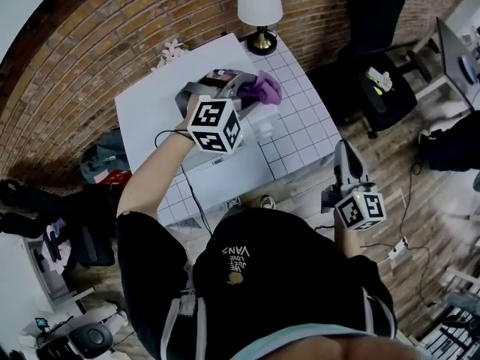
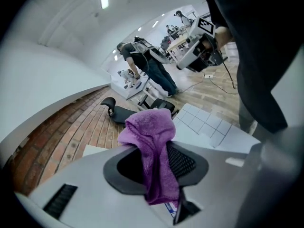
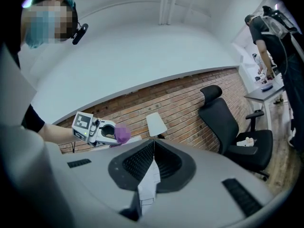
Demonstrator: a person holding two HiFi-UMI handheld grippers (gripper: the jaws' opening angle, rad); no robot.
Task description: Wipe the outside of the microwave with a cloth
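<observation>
The purple cloth [image 1: 264, 88] is pinched in the left tool [image 1: 244, 90], clenched on it: a bunched wad stands out past the tips while a tail runs back between the jaws, so the cloth's long axis lies along the tool's own line. It hangs in the air above the far right edge of what I take to be the microwave [image 1: 172, 103], a plain white box on the white gridded bench [image 1: 300, 118]; whether cloth and box top touch cannot be told from here. The box lies below and back toward the person from the wad, so the wiping stroke likely means lowering the wad onto the top and drawing it across. The left arm is plainly the nearer one; the right tool [image 1: 343, 156] is clenched with nothing in it and held well apart, off the bench's near right corner. A lamp [image 1: 259, 6] stands at the bench's far edge just beyond the cloth, something to steer clear of.
</observation>
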